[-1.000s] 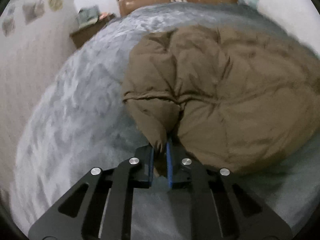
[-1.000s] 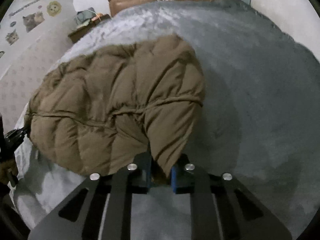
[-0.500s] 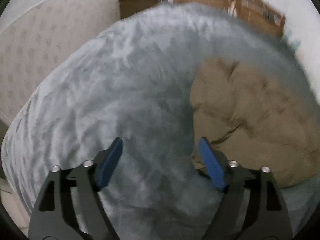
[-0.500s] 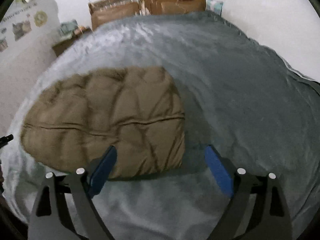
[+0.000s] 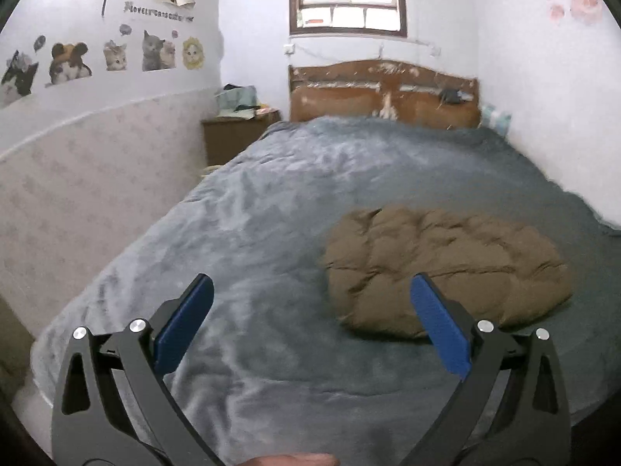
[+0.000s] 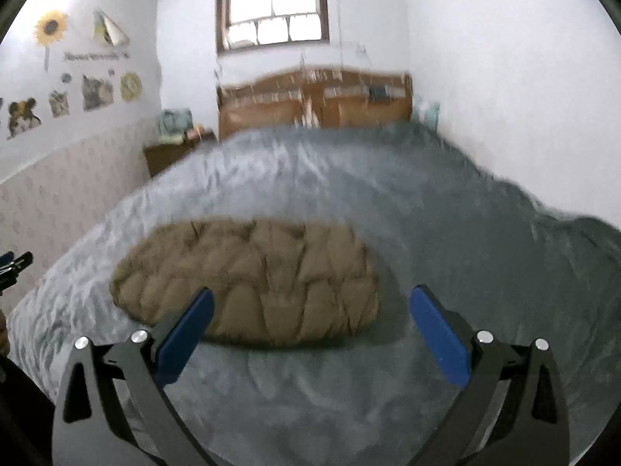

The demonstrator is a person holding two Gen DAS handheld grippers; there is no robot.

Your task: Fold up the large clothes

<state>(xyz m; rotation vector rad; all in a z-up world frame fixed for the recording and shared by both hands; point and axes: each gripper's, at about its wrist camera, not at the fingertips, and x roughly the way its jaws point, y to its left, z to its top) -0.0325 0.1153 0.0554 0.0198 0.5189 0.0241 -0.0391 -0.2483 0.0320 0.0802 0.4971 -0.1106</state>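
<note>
Lying folded: brown coat on bed, near foot edge.
Left tool and right tool, clamped on coat a second ago, now wide, empty, drawn back; fold judged complete.

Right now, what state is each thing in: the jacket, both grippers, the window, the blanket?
brown puffer jacket: folded into a compact bundle, lying free on the bed
left gripper: open, fingers spread, holding nothing
right gripper: open, holding nothing
grey blanket: spread over the bed, rumpled
window: appears shut
</note>
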